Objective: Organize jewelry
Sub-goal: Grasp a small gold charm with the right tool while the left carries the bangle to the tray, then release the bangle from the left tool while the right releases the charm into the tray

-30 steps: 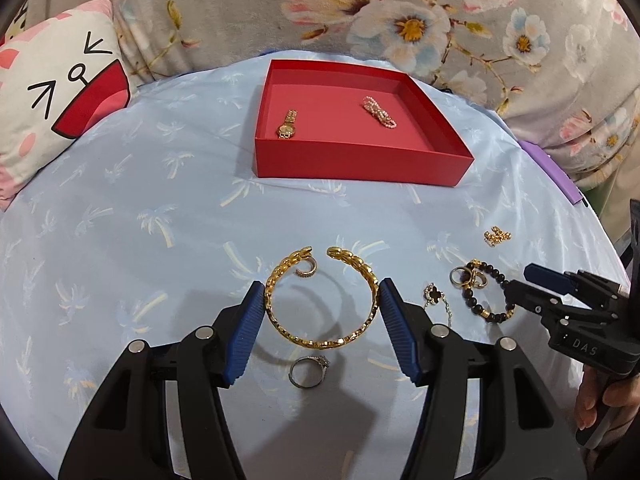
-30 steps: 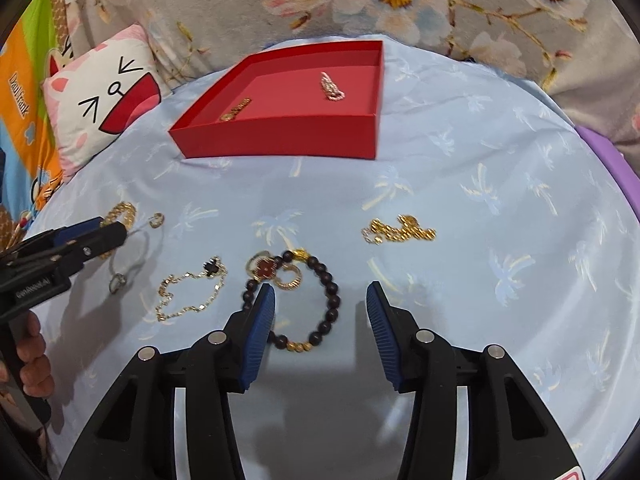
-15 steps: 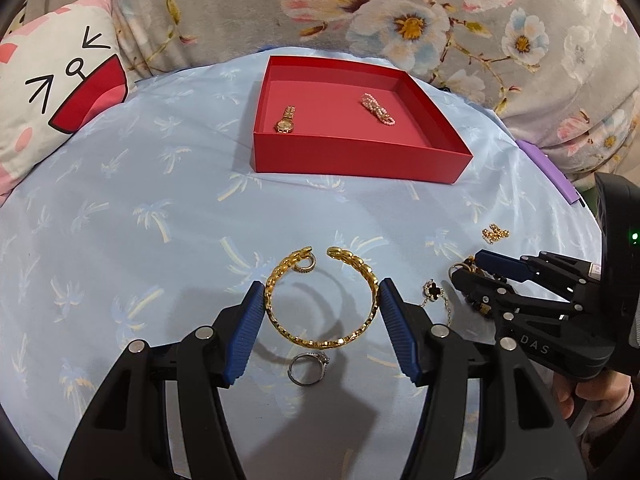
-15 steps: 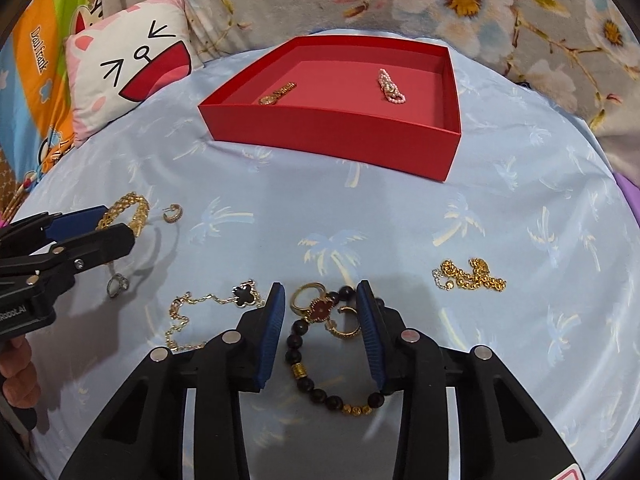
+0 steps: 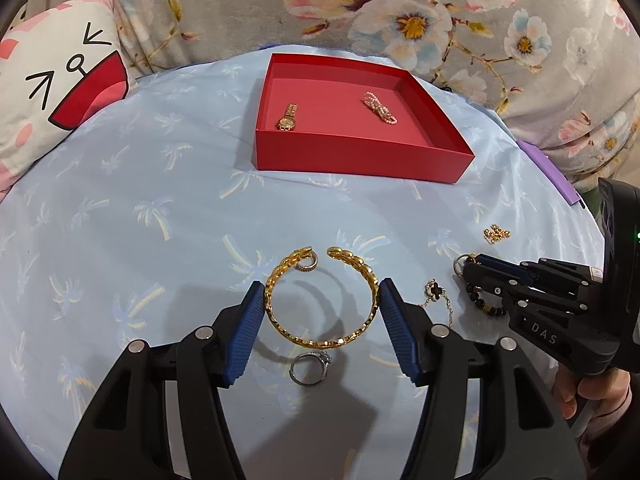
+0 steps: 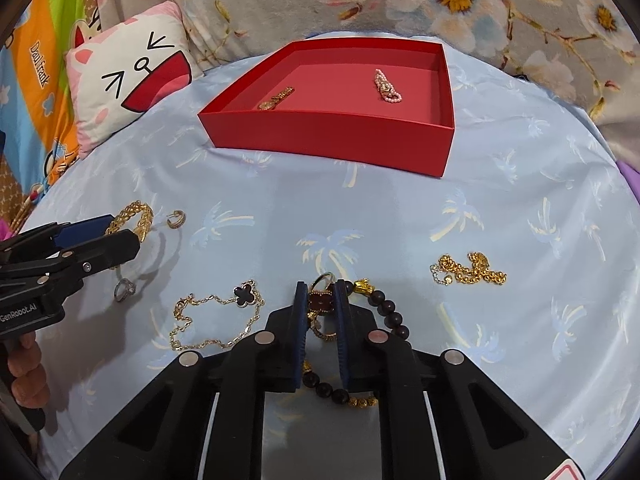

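My left gripper (image 5: 322, 286) is shut on the open gold bangle (image 5: 320, 304), pads against its two sides, and holds it just above the cloth. My right gripper (image 6: 322, 292) points down at the bed with its jaws closing. Its pads press on a gold ring with a red clover face (image 6: 322, 303), which lies on the black bead bracelet (image 6: 396, 328). The red box (image 5: 360, 156) at the back holds a gold watch (image 5: 287, 118) and a pearl bracelet (image 5: 379, 109).
On the blue cloth lie a silver ring (image 5: 310, 368), a small hoop (image 5: 308, 265), a thin chain with a black clover (image 6: 244, 295) and a gold chain (image 6: 472, 272). A cat pillow (image 6: 128, 72) sits at the back left, a floral blanket behind the box.
The right gripper came in over the bead bracelet, and its jaws narrowed from wide apart to closed on the red clover ring. The left gripper and the bangle stayed put.
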A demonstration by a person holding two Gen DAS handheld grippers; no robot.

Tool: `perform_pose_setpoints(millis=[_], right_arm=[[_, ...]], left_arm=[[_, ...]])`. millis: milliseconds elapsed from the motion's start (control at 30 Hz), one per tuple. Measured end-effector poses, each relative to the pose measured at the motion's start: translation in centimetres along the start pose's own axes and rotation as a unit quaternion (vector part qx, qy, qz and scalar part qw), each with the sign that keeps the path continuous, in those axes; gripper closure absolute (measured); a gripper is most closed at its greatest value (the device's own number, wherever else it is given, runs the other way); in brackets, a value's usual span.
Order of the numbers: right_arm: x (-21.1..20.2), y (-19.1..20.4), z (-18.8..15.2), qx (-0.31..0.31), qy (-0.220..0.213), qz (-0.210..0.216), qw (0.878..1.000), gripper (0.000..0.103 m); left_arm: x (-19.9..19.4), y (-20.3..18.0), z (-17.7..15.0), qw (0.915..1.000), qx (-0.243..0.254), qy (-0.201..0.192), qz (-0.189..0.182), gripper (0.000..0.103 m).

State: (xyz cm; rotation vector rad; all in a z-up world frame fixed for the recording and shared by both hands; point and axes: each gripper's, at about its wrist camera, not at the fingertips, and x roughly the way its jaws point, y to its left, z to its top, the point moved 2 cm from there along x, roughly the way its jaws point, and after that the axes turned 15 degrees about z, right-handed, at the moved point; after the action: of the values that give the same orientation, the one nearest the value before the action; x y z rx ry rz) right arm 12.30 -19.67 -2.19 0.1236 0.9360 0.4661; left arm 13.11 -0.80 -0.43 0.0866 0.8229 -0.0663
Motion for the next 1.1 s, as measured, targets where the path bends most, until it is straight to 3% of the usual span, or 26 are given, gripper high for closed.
perform_pose_setpoints(millis=[300, 500, 633, 767, 900, 1100], right_arm=[[-2.3, 0.4, 1.0, 0.008, -0.028, 0.02, 0.999, 0.091], [-5.2, 0.8, 5.5, -0.013, -0.06, 0.038, 0.997, 0.091], [-5.6, -0.5, 10.0, -0.004, -0.083, 0.047, 0.995, 0.091], [-3.6, -2.8, 13.3, 0.019, -0.087, 0.043, 0.995, 0.091], [0.0, -5.1, 15.0, 0.043, -0.071, 0.026, 0.996, 0.091], [4.1, -7.0, 15.2, 0.071, -0.05, 0.028, 0.996, 0.091]], left_arm=[[-0.6, 0.2, 0.7, 0.9999, -0.003, -0.009, -0.003, 0.046], [-1.7, 0.4, 4.3, 0.9988, 0.029, -0.038, -0.007, 0.046], [-1.3, 0.2, 8.3, 0.9975, 0.035, -0.052, -0.033, 0.046], [0.6, -0.9, 12.2, 0.9965, 0.034, -0.072, -0.024, 0.046], [3.8, -2.4, 14.8, 0.997, 0.035, -0.064, -0.026, 0.046], [8.3, -4.2, 15.9, 0.9978, 0.046, -0.044, -0.017, 0.046]])
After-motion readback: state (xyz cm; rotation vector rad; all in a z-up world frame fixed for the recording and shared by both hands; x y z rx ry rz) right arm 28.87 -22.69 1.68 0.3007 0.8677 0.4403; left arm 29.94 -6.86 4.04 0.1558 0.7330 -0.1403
